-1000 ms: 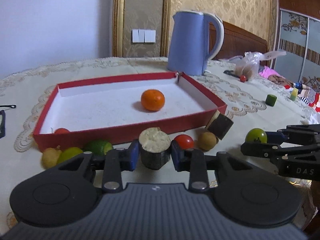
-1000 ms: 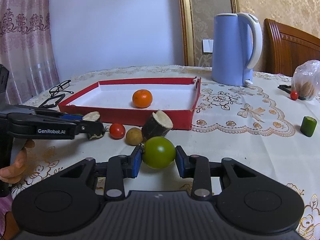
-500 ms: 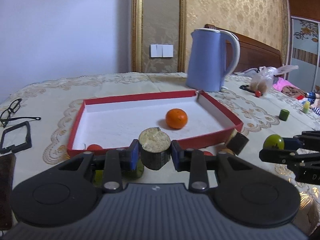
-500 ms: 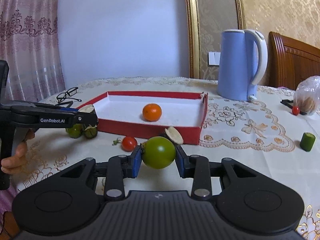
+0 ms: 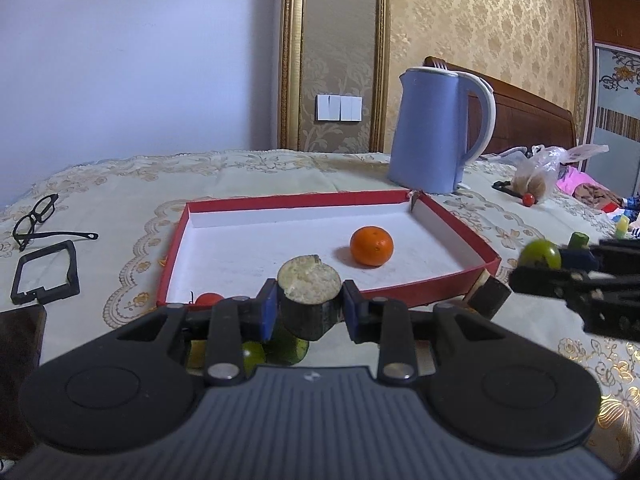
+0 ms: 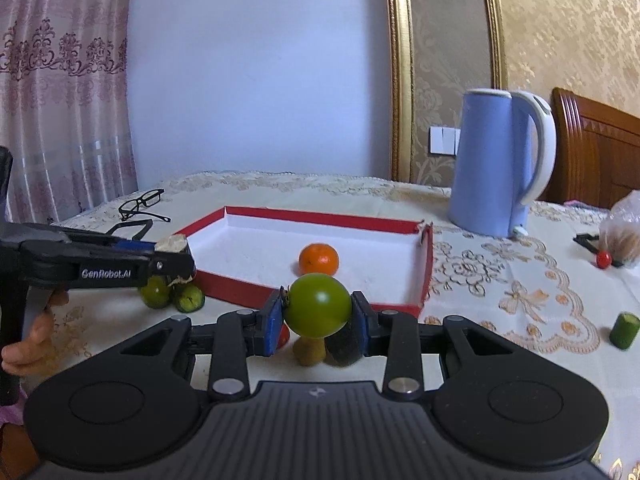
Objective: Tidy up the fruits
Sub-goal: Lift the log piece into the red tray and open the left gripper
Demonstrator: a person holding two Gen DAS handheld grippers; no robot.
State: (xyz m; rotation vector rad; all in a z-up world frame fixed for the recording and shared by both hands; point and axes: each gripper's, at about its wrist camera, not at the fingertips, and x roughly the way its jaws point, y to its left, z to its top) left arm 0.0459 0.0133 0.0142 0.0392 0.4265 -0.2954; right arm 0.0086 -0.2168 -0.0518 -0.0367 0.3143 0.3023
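blue kettle (image 5: 432,128); glasses (image 5: 38,216) (folded open)

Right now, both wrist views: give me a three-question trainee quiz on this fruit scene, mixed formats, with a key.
1. True or false: the orange lies inside the red tray.
2. Which item is the right gripper shut on? A) green tomato B) blue kettle C) eyeglasses
3. Fill in: the left gripper is shut on a dark-skinned cut piece whose pale cut face points ____.

Key: 1 true; 2 A; 3 up
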